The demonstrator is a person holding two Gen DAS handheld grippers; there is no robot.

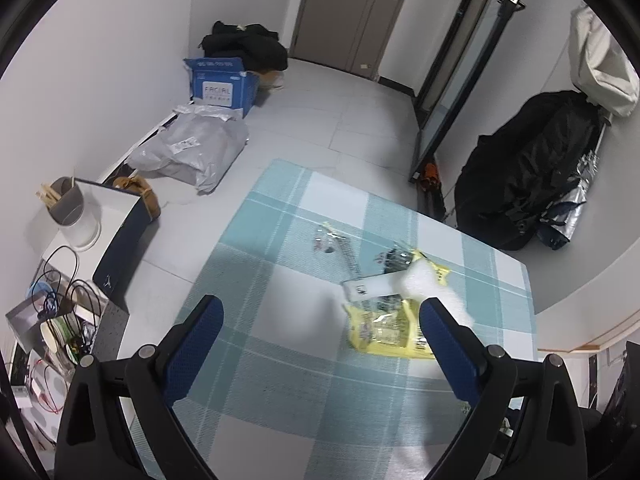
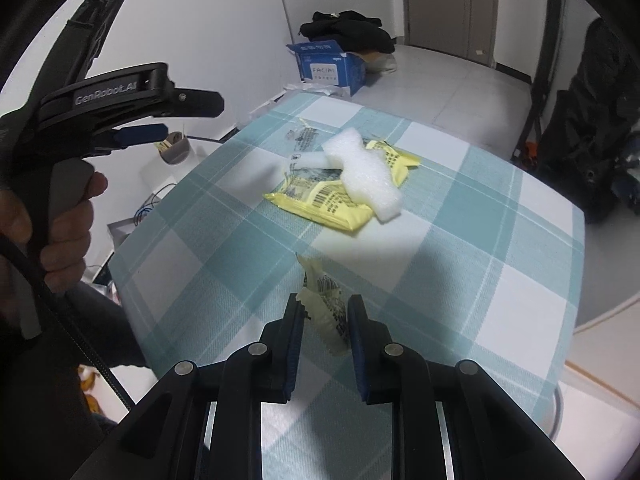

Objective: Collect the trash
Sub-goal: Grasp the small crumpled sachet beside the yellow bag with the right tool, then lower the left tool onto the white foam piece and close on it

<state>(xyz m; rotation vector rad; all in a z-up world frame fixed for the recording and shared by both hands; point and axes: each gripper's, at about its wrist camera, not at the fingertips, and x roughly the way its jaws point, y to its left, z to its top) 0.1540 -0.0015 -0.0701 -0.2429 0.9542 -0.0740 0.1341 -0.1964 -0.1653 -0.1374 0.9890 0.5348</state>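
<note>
On the teal checked tablecloth (image 2: 460, 264) lies a small pile of trash: a yellow wrapper (image 2: 320, 200), a white foam piece (image 2: 360, 168) across it, a white tube (image 2: 308, 162) and a clear printed wrapper (image 2: 304, 136) behind. My right gripper (image 2: 326, 302) is shut on a crumpled pale yellow wrapper (image 2: 320, 280), held just above the cloth, nearer than the pile. In the left wrist view my left gripper (image 1: 320, 302) stands open with nothing between its fingers, above the cloth; the yellow wrapper (image 1: 384, 328) and foam piece (image 1: 424, 284) lie by its right finger. A hand (image 2: 60, 220) holds the left gripper (image 2: 192, 120).
On the floor beyond the table are a blue cardboard box (image 1: 224, 84), a grey mailer bag (image 1: 192, 148) and black clothing (image 1: 248, 44). A cluttered shelf with cables (image 1: 60, 300) and a cup of sticks (image 1: 66, 200) stands left. A black bag (image 1: 528, 168) leans at the right.
</note>
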